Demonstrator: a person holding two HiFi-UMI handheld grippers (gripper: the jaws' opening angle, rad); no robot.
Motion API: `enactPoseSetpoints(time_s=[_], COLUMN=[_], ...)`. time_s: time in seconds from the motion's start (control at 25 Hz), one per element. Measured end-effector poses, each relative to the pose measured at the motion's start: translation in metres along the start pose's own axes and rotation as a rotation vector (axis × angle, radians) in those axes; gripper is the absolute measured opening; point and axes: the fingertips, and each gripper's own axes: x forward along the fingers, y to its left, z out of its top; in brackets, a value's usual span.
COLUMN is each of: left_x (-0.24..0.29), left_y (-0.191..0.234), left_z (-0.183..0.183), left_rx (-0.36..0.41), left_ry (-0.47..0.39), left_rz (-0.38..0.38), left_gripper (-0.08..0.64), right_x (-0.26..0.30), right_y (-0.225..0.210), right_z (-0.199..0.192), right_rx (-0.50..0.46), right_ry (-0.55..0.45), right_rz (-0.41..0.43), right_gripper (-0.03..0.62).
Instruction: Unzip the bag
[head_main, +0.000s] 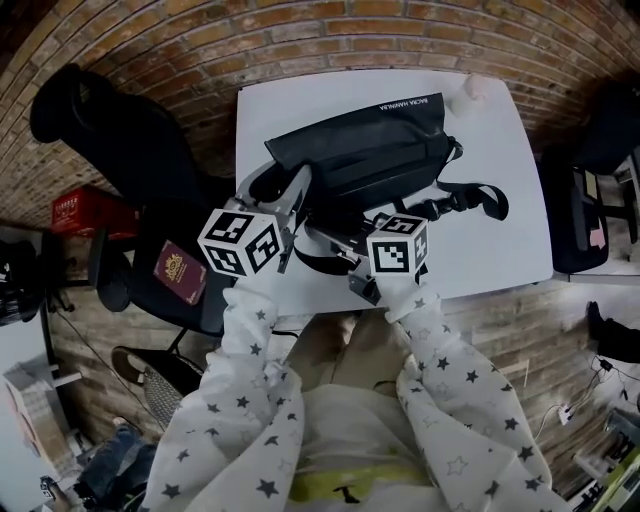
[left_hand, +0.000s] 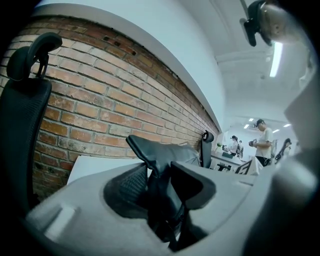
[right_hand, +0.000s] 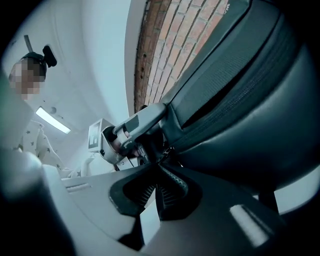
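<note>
A black bag lies across the white table. My left gripper is at the bag's left end. In the left gripper view its jaws are shut on a fold of the bag's black fabric, which stands up between the pads. My right gripper reaches in from the front. In the right gripper view its jaws are pinched together on the small zipper pull at the end of the zipper line. The left gripper shows just behind that end.
The bag's strap trails over the table to the right. A small white object sits at the far right corner. A black office chair stands left of the table, with a dark red booklet on a seat and a red crate beyond.
</note>
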Motion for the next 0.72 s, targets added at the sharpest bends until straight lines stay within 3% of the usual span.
enactPoseSetpoints(time_s=[0.72], left_x=[0.006], left_y=[-0.001], left_z=[-0.007], left_rx=[0.057], left_ry=[-0.02], left_rz=[0.091], left_gripper=[0.138], right_x=[-0.031], right_y=[-0.006], right_z=[0.018], right_rx=[0.159], right_ry=[-0.028], right_rz=[0.161], right_gripper=[0.018])
